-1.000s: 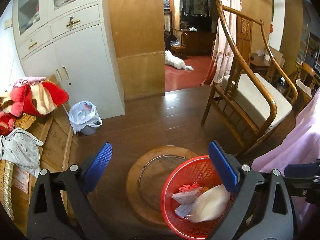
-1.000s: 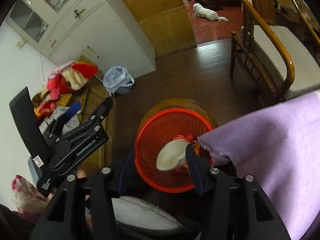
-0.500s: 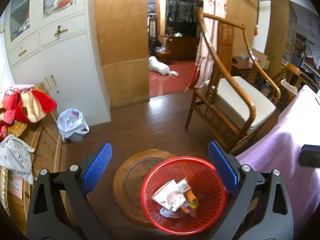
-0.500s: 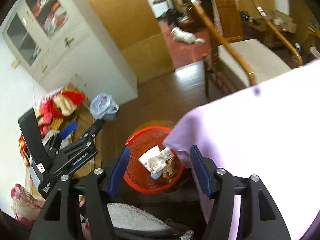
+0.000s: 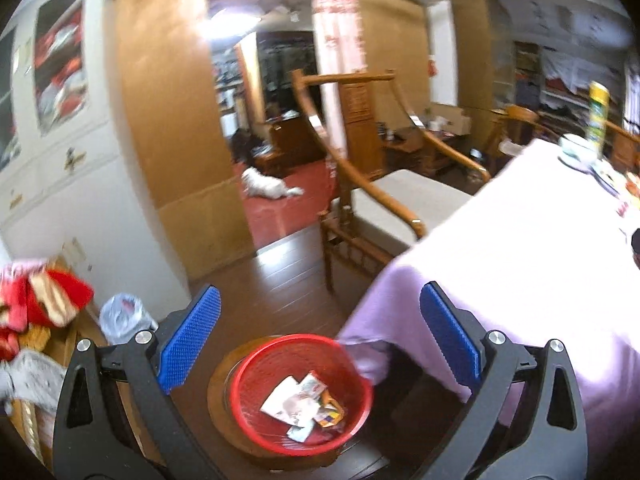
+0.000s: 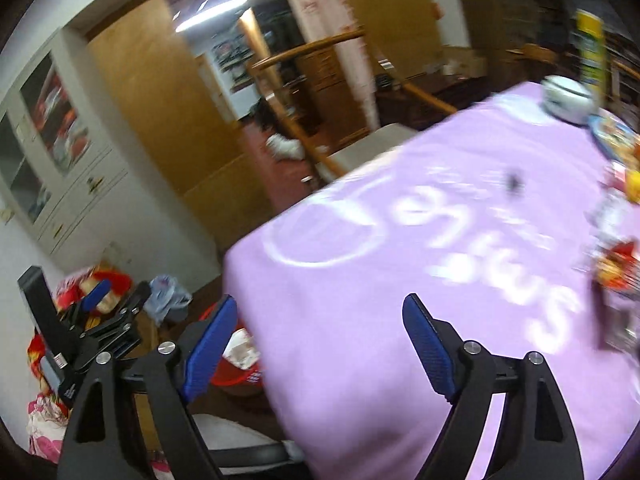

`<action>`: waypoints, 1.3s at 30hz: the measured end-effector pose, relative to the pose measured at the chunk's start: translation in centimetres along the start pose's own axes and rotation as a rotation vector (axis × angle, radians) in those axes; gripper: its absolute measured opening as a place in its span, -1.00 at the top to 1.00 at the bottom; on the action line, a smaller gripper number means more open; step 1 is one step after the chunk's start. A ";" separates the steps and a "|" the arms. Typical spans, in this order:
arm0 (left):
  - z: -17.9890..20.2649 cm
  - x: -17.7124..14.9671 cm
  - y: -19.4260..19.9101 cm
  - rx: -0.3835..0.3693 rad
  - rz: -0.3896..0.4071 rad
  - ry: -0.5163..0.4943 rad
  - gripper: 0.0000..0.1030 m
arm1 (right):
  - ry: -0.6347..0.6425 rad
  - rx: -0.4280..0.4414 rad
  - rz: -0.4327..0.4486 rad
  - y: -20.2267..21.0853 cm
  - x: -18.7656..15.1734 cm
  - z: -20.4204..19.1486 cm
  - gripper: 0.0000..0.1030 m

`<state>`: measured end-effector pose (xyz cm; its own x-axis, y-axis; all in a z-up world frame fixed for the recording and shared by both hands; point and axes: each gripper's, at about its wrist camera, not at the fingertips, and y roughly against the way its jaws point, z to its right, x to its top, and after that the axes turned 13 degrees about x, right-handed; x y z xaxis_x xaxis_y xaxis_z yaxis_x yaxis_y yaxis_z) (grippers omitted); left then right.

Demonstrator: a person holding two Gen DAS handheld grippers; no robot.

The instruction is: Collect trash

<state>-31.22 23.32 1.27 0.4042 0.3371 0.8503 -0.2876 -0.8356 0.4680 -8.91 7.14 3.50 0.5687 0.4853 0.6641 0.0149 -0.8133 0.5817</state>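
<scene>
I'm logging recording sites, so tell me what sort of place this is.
Most likely a lived-in home, in a dining or living area: a table under a purple tablecloth bearing dishes, a carved wooden armchair, a white cupboard, and a red trash basket on the wood floor.

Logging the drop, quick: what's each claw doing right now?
Left claw: open, holding nothing.
Right claw: open, holding nothing.

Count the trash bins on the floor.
2: red basket by the table corner, holding wrappers; bagged bin by the white cabinet. Others may be hidden behind the table.
</scene>
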 end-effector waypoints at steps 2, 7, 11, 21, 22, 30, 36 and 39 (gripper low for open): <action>2.1 0.4 1.3 -0.030 0.020 -0.042 -0.87 | -0.032 -0.034 0.037 2.6 -0.2 2.5 -0.66; 8.2 1.2 3.9 -0.107 0.068 -0.152 -0.87 | -0.094 -0.189 0.121 9.0 -1.8 9.1 -0.70; 13.7 2.0 5.5 -0.182 0.109 -0.248 -0.87 | -0.129 -0.381 0.177 13.8 -3.6 14.0 -0.74; 26.6 4.3 7.6 -0.408 0.116 -0.384 -0.87 | -0.250 -0.642 0.259 20.3 -8.0 23.5 -0.86; 27.6 4.4 7.6 -0.419 0.119 -0.397 -0.87 | -0.258 -0.654 0.252 20.2 -8.2 23.9 -0.86; 35.9 4.7 8.8 -0.504 0.145 -0.500 -0.87 | -0.257 -0.732 0.172 19.7 -8.8 25.7 -0.86; 40.5 4.9 9.1 -0.575 0.143 -0.554 -0.87 | -0.270 -0.800 0.123 19.2 -9.4 27.1 -0.86; 42.0 5.3 9.3 -0.590 0.168 -0.567 -0.87 | -0.276 -0.816 0.098 18.8 -9.6 27.8 -0.86</action>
<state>4.65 -0.89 0.00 0.6459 -0.1733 0.7435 -0.7268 -0.4376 0.5294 8.80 -21.73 -4.97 0.7173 0.2439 0.6526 -0.5792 -0.3117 0.7532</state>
